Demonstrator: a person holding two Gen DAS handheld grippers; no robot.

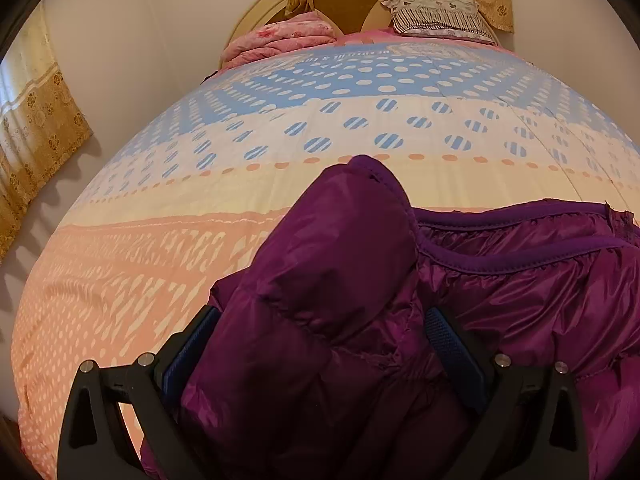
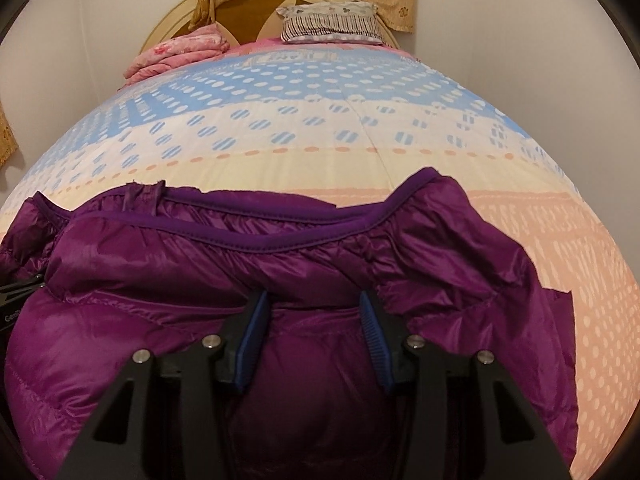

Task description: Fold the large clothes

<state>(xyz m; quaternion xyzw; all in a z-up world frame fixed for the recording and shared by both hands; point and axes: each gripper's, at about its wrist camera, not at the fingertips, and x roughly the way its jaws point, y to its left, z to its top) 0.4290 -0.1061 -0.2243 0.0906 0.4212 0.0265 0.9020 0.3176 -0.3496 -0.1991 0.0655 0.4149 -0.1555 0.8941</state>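
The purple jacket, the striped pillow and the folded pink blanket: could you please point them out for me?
purple jacket [image 2: 168,264]: right wrist view, shiny panel below the collar trim.
striped pillow [image 2: 328,26]: right wrist view, its striped front face.
folded pink blanket [image 1: 280,38]: left wrist view, top of the stack.

My left wrist view: close, angled down over jacket [image 1: 320,300] toward headboard [image 1: 356,4] | right wrist view: same | shared: bed [image 1: 280,128], pillow [image 1: 440,16].

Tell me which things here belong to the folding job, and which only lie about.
Job: purple jacket; left gripper; right gripper; bedspread under the jacket.
Lying about: pink blanket; striped pillow; curtain.
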